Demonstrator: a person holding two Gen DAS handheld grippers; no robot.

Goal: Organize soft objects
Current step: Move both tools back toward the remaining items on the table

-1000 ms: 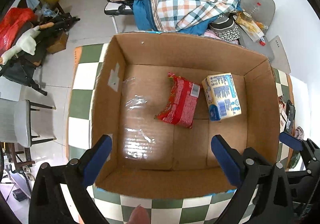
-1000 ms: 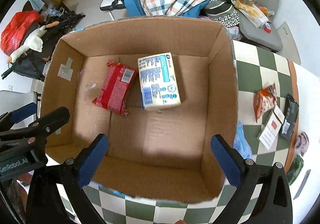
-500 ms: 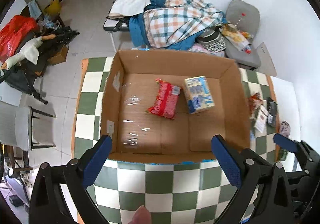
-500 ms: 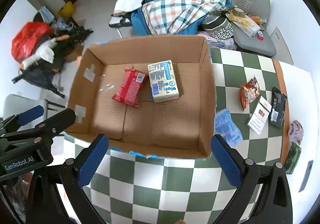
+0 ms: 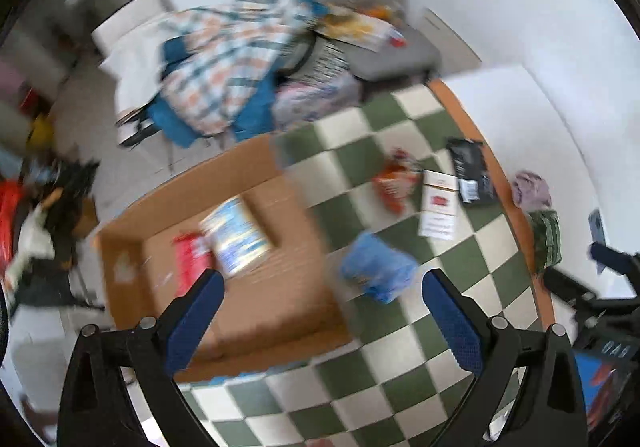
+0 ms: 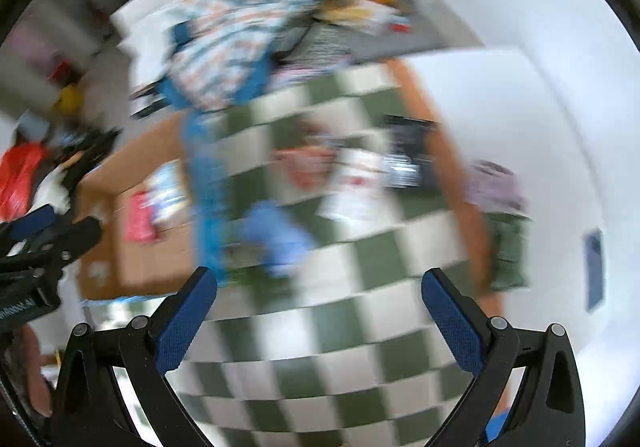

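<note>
Both views are motion-blurred. An open cardboard box (image 5: 280,311) sits on the green-and-white checkered table (image 5: 400,379) and holds a red packet (image 5: 186,265) and a blue-and-white pack (image 5: 240,241). Right of the box lie a blue soft pack (image 5: 376,271), an orange snack bag (image 5: 394,183), a white-and-red carton (image 5: 438,209), a black pouch (image 5: 470,173), a lilac cloth (image 5: 532,189) and a green bundle (image 5: 546,237). My left gripper (image 5: 322,287) is open and empty, above the box's right wall. My right gripper (image 6: 320,287) is open and empty, above the table right of the box (image 6: 136,255).
Beyond the table's far edge a plaid blanket (image 5: 236,59) lies heaped on a chair, and a grey cushion (image 5: 372,7) rests against the white wall. Clutter and a red bag (image 6: 20,175) stand on the floor at left. A phone (image 6: 594,267) lies at right.
Both grippers have risen from inside the box and swung right, so the loose items on the table now sit ahead. Both stayed open and empty.
</note>
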